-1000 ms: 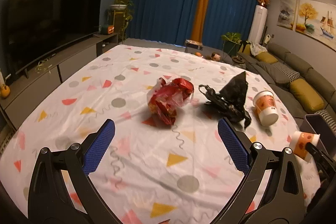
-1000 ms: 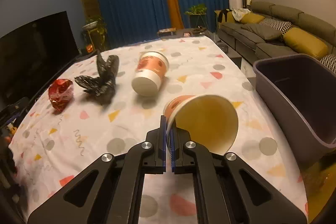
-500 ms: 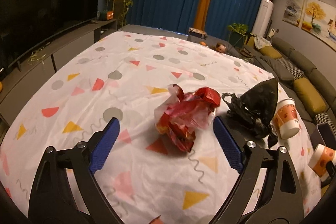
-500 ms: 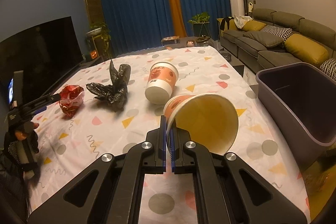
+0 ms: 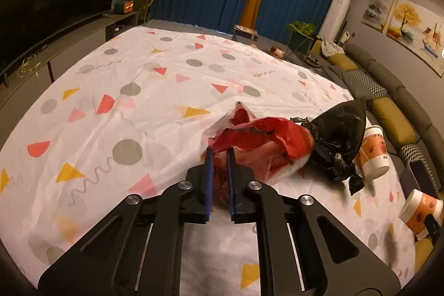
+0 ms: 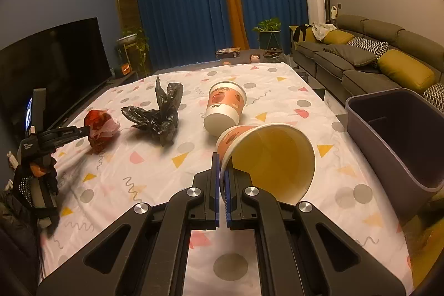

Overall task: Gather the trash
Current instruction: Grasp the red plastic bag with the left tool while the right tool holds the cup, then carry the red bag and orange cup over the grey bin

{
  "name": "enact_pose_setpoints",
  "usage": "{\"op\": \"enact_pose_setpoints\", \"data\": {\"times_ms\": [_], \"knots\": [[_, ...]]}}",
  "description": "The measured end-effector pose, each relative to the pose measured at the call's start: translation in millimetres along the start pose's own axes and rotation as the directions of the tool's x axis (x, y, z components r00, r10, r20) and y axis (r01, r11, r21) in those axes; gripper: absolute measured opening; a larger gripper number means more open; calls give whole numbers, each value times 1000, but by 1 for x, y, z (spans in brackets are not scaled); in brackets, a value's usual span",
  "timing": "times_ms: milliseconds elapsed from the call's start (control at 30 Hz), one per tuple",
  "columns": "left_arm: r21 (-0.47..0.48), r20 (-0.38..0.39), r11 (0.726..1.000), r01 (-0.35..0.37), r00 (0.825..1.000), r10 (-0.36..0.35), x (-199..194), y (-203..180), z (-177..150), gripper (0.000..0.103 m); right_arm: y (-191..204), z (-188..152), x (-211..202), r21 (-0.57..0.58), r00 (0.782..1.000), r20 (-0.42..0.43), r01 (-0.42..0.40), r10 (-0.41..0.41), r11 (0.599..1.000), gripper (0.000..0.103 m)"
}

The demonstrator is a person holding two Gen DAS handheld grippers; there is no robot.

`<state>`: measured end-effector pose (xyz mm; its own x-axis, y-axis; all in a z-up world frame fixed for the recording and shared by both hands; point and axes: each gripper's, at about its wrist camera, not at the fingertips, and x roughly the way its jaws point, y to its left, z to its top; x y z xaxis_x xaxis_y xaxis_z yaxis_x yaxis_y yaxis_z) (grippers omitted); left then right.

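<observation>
The left tongs (image 5: 219, 154) have pushed forward and snapped together since a second ago, when they stood wide apart short of the red wrapper (image 5: 263, 140); now they are clamped on its near edge, the crumpled bag bunched against the blue pads on the desk (image 5: 138, 107). The right tongs (image 6: 221, 160) have not budged: pinched on the rim of a paper cup (image 6: 266, 157), mouth tipped toward the lens, just above the patterned cloth.

Count them off: 2 paper cups, 1 red wrapper, 1 black plastic bag (image 5: 338, 135), 1 grey bin (image 6: 399, 135). The 2nd cup (image 6: 224, 107) lies on its side between the black bag and the held cup, touching neither that I can tell.

From the left wrist view the black bag sits just behind the wrapper, touching it, with the 2 cups off at the right edge, and only a sliver of the bin shows. The right wrist view gives the bin in full, open, beside the desk's right edge, and catches the person's gloved left hand (image 6: 33, 176) gripping the other tool, its tip at the wrapper.
</observation>
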<state>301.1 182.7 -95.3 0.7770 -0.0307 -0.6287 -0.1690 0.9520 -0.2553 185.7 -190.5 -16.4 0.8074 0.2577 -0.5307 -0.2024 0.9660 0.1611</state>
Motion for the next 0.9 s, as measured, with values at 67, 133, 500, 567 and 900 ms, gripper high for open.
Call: {"op": "enact_pose_setpoints", "data": {"times_ms": [67,133,500,567,900], "knots": [[-13,14,1000,-3,1000,3,-6,2,0,6,2,0,-1,5,1000,2,5,-5,1000,4],[-20,33,1000,1,999,0,-14,3,1,6,2,0,-3,8,1000,5,8,-8,1000,4],[67,181,997,42,982,-53,-96,-34,-13,6,5,5,-28,-8,999,53,7,-7,1000,4],[76,188,995,59,979,-73,-105,-42,-17,6,6,5,-32,-9,998,59,7,-7,1000,4],[166,174,975,145,969,-174,-131,-98,-39,6,0,6,-59,-12,995,92,24,-23,1000,4]]}}
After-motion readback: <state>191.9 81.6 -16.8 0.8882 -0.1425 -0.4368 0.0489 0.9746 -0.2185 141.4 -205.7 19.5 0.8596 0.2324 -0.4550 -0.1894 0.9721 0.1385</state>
